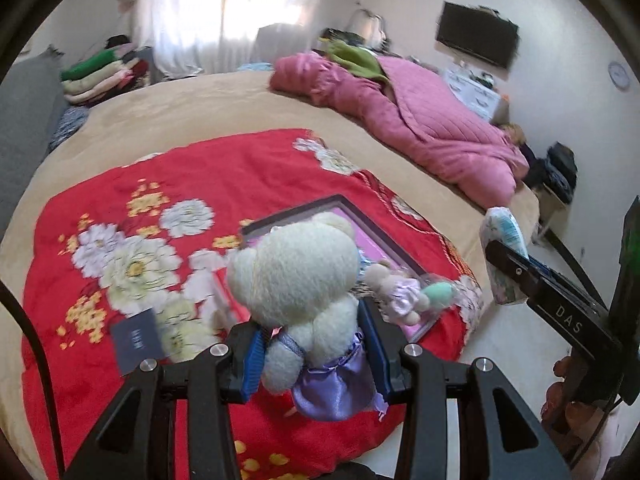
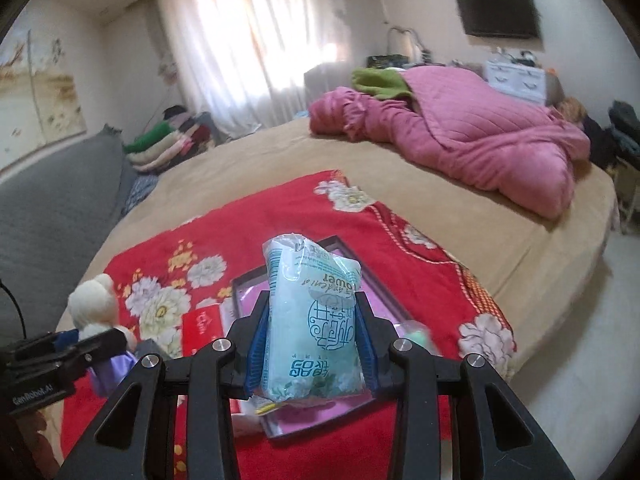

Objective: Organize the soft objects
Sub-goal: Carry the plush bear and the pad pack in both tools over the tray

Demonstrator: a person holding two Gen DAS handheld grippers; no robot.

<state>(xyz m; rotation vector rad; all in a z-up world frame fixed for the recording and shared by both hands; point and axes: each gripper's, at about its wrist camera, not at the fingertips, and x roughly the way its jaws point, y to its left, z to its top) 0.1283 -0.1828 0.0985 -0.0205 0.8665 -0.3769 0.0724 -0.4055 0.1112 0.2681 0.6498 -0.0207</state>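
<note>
My left gripper (image 1: 314,344) is shut on a cream teddy bear (image 1: 296,276) in a lilac dress and holds it above a red flowered blanket (image 1: 224,176). Under it lies a dark-framed pink tray (image 1: 384,248) with a small lilac-dressed plush (image 1: 394,292) and a mint green soft ball (image 1: 438,294). My right gripper (image 2: 312,344) is shut on a pale blue tissue pack (image 2: 314,320) above the same tray (image 2: 248,284). The bear also shows in the right wrist view (image 2: 94,304), and the tissue pack in the left wrist view (image 1: 502,232).
A dark blue card (image 1: 136,340) and a red booklet (image 2: 202,326) lie on the blanket. A pink quilt (image 1: 420,120) with a green cloth (image 1: 352,58) lies at the bed's far side. Folded clothes (image 1: 104,76) are stacked at the far left. White floor is to the right.
</note>
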